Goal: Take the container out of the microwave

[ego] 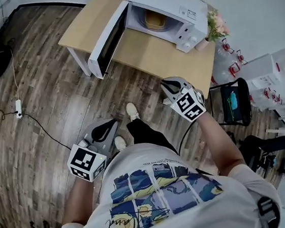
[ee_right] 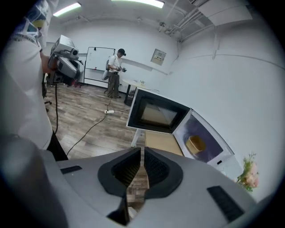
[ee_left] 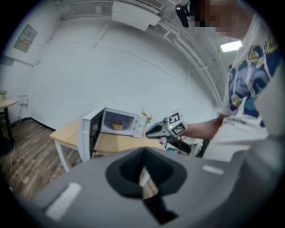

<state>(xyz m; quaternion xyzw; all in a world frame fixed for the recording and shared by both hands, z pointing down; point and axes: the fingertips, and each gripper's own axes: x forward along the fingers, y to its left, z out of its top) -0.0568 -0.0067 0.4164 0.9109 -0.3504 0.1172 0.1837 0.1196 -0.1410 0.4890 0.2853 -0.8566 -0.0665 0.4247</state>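
A white microwave [ego: 171, 5] stands on a light wooden table [ego: 166, 57] with its door [ego: 106, 41] swung wide open to the left. Inside sits a tan container [ego: 155, 20], also seen as the container [ee_right: 196, 144] in the right gripper view and the container [ee_left: 117, 125] in the left gripper view. My right gripper [ego: 163, 81] is held in the air just short of the table's near edge, shut and empty. My left gripper [ego: 113, 121] hangs lower and further back over the floor, also shut on nothing. Both are well away from the microwave.
A pink flower bunch [ego: 217, 26] stands beside the microwave's right side. Water jugs [ego: 280, 67] and a black cart [ego: 236, 103] crowd the floor right of the table. A power strip with cable [ego: 18, 108] lies on the wooden floor at left. A person [ee_right: 116, 73] stands far off.
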